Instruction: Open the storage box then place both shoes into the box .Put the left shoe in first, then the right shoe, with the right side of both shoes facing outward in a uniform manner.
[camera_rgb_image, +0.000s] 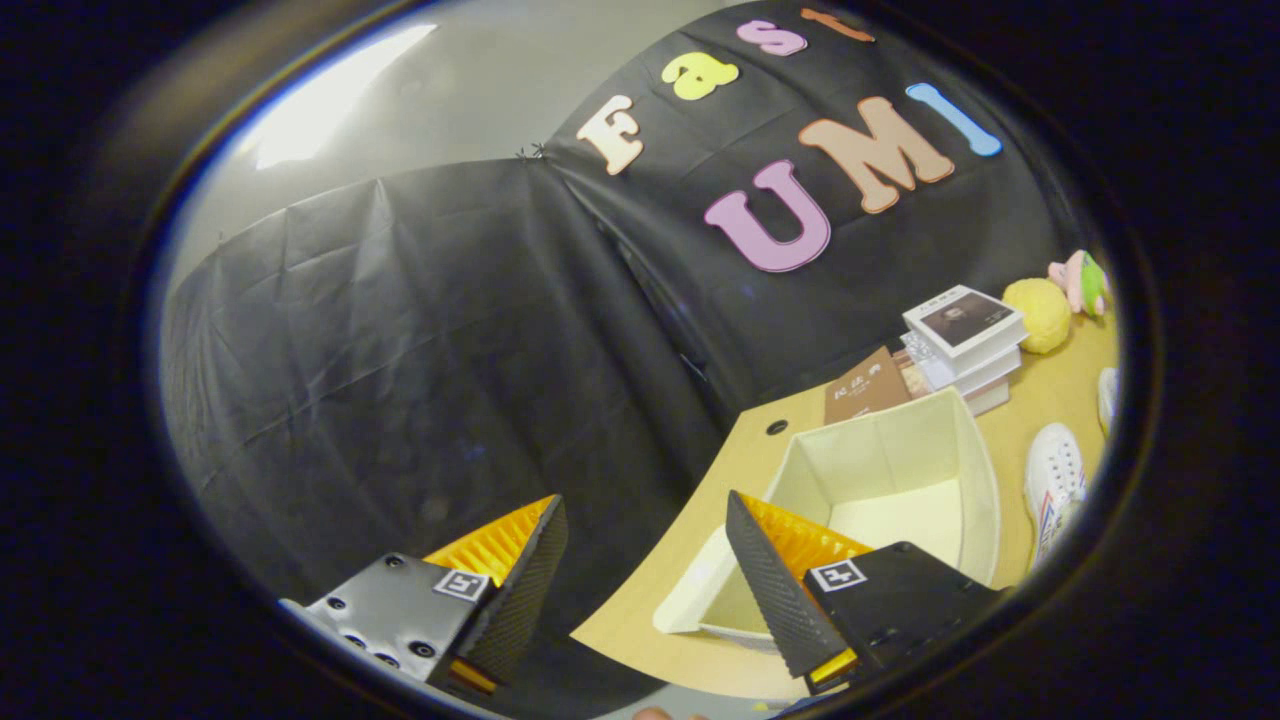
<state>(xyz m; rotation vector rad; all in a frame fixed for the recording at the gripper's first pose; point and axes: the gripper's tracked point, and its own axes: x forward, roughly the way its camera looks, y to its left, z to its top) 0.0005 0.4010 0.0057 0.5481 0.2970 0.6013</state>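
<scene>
The cream storage box (900, 460) stands open on the wooden table, its inside bare. Its lid (700, 590) lies flat on the table against the box's near side, partly behind the right finger. A white shoe (1055, 485) lies on the table just right of the box, and the edge of a second white shoe (1107, 398) shows farther right. My gripper (645, 535) is open with nothing between its fingers. It is tilted and held off the table's left edge, with the box beyond its right finger.
A stack of books (965, 345) and a brown book (866, 388) sit behind the box. A yellow plush ball (1038, 314) and a pink-green toy (1080, 280) rest at the back. The wooden table (640, 610) ends near the fingers; black cloth walls stand left.
</scene>
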